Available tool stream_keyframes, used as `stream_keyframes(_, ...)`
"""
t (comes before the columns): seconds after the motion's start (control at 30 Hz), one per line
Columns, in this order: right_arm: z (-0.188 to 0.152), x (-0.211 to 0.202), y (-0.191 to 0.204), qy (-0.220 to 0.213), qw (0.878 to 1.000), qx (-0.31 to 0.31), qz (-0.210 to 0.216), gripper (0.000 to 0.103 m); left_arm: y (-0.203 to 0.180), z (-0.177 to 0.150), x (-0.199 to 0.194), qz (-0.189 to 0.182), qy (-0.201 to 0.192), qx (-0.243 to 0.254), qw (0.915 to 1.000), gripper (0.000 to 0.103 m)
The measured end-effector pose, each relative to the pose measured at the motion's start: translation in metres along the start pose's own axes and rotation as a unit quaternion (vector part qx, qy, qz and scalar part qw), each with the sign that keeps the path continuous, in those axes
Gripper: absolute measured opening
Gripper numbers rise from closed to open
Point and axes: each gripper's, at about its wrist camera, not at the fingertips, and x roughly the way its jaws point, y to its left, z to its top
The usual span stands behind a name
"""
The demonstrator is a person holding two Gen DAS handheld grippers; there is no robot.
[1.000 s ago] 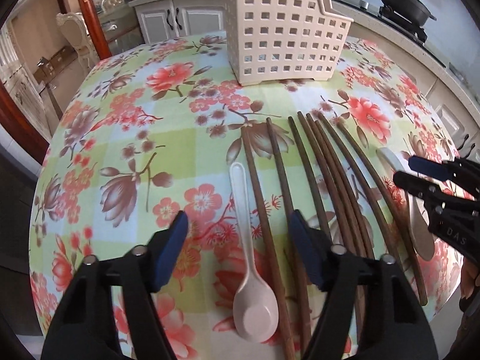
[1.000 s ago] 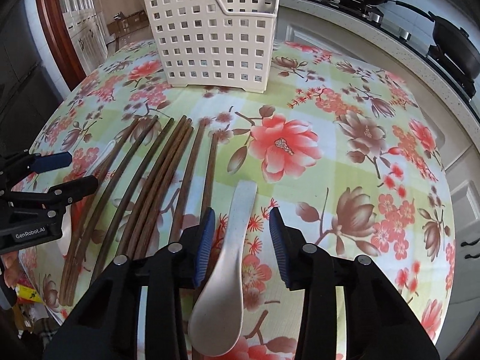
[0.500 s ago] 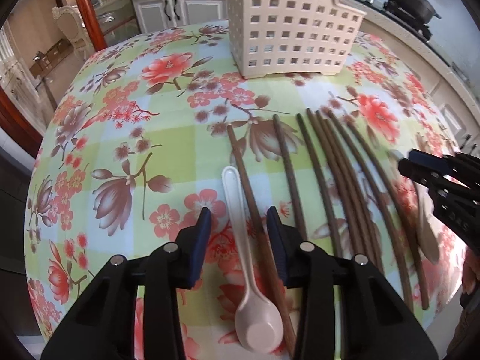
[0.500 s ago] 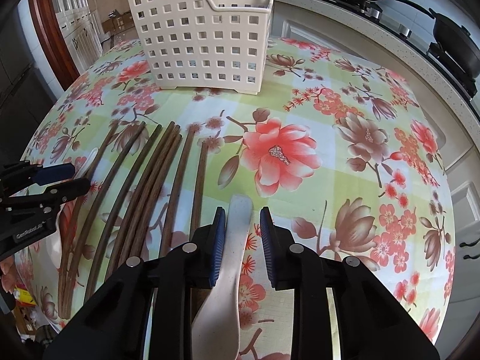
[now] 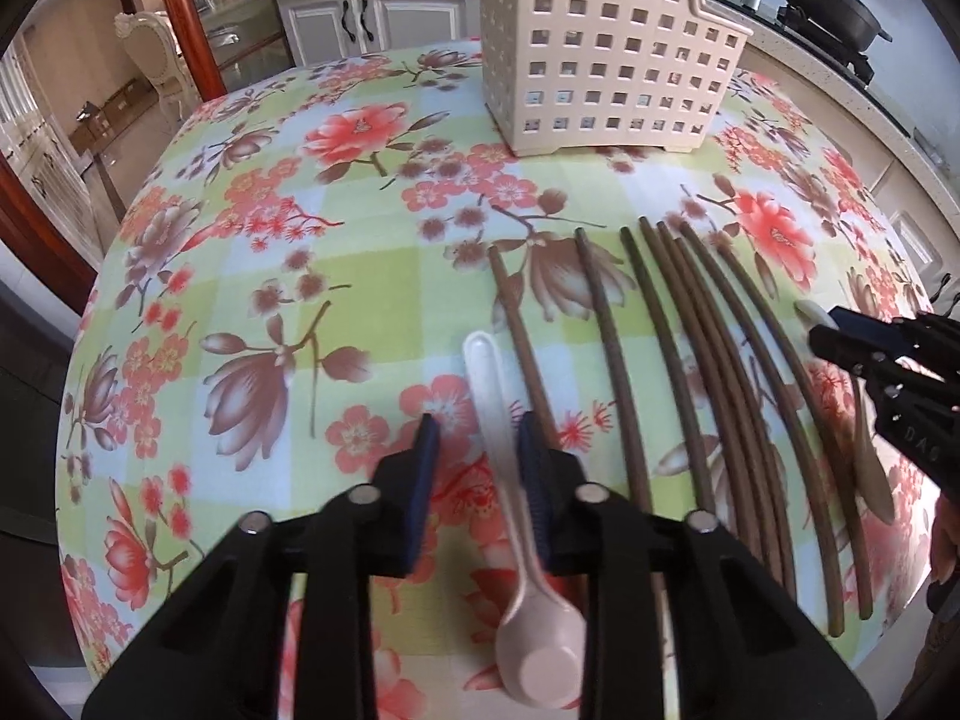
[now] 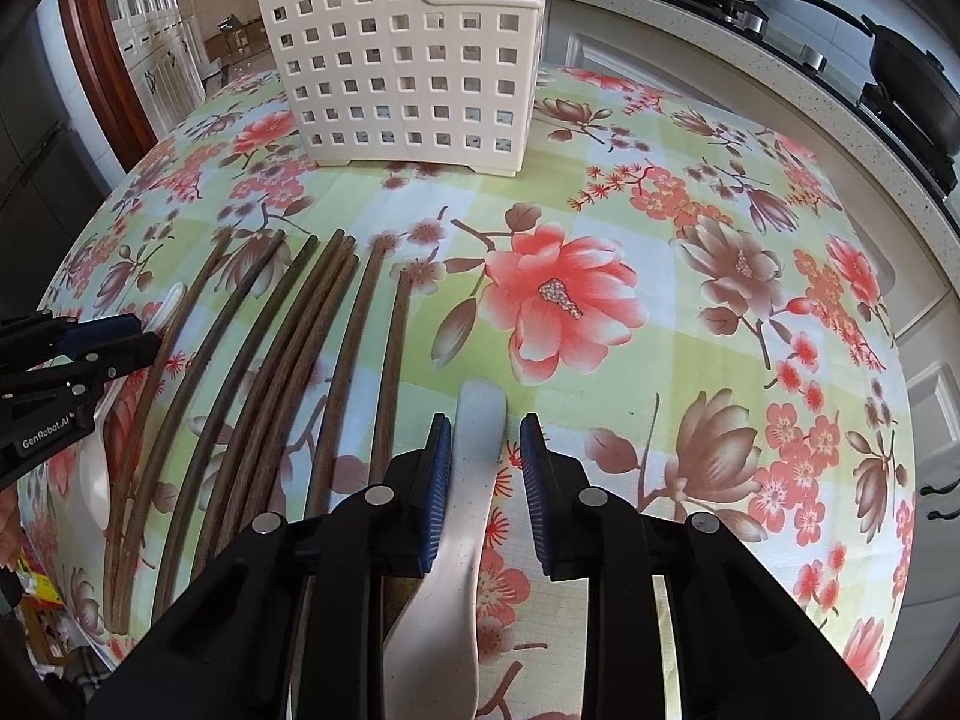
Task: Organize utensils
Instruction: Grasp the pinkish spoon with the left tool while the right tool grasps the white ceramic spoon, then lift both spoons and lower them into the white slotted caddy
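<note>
A cream perforated utensil basket (image 5: pixel 606 48) (image 6: pixel 414 54) stands at the far side of the floral table. Several brown chopsticks (image 5: pixel 708 372) (image 6: pixel 282 348) lie in a row in front of it. My left gripper (image 5: pixel 477 450) straddles the handle of a pale pink spoon (image 5: pixel 528 618); its jaws are narrowly open, the right pad touching the handle. My right gripper (image 6: pixel 480 456) straddles the flat handle of a beige spoon (image 6: pixel 462 516), with gaps on both sides. Each gripper shows at the other view's edge, the right in the left wrist view (image 5: pixel 840 336) and the left in the right wrist view (image 6: pixel 120 339).
The round table carries a floral cloth (image 6: pixel 690 324). A stove with black pans (image 6: pixel 900 72) stands on the counter behind at the right. White cabinets (image 5: pixel 372 18) and a glass door stand behind at the left.
The left jaws narrowed from wide open to a small gap around the pink spoon's handle. The right jaws narrowed half a second ago and now stand a little wider. Both views moved closer to the basket.
</note>
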Motion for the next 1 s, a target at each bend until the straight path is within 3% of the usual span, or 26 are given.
stream_keyframes(0.33,0.003,0.000,-0.001,0.000,1.000,-0.008,-0.001,0.025,-0.012,0.005,0.003,-0.005,-0.002,0.010,0.9999,0.013)
stream_keyframes(0.4,0.002,-0.002,0.000,0.001,1.000,-0.013,-0.001,0.020,-0.011,0.006,0.003,-0.010,0.000,0.009,0.9999,0.011)
stream_keyframes(0.67,0.000,-0.012,0.000,-0.012,1.000,-0.013,0.014,0.017,-0.008,0.002,0.001,-0.038,-0.002,0.003,0.9993,0.011)
stream_keyframes(1.0,-0.010,-0.046,-0.001,-0.064,0.998,-0.004,0.019,0.017,-0.007,-0.004,-0.043,-0.051,-0.059,-0.007,0.9970,0.011)
